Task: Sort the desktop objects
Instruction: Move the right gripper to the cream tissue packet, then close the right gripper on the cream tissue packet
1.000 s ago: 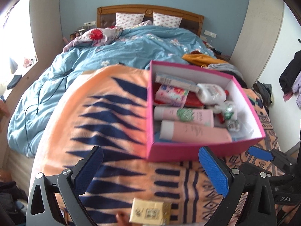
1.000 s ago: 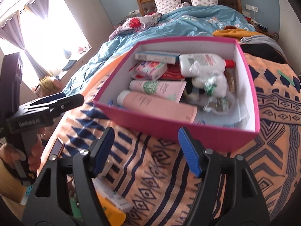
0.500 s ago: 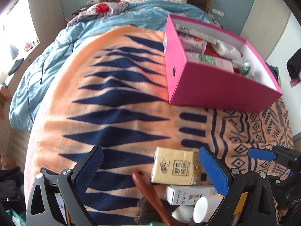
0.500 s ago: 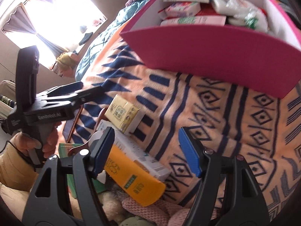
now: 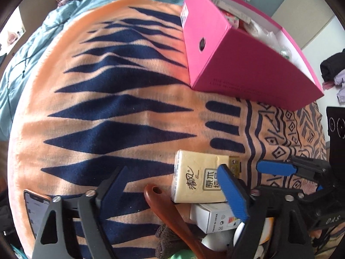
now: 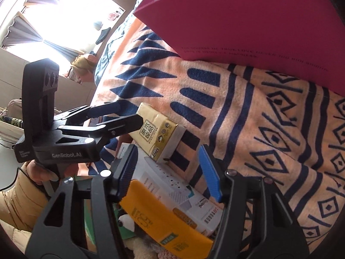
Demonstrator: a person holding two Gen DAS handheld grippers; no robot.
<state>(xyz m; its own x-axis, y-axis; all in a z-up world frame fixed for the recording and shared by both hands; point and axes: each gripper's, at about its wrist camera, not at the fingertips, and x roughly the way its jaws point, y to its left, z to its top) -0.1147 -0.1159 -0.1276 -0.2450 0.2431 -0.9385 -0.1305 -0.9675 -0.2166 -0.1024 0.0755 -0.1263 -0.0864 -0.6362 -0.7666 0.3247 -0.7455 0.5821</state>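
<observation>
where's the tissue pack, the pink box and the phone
tissue pack [image 5: 194,177]: left wrist view, on its yellow top face
pink box [image 5: 254,73]: left wrist view, on its long outer wall
phone [image 5: 35,211]: left wrist view, on its lit screen, at the picture's lower left

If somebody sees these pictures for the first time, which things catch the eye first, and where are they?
First the big pink box, at the far side of the orange and navy blanket. Then the yellow tissue pack, lying nearer on a pile of small boxes, with the left hand-held gripper closing around it, not yet pressing.
</observation>
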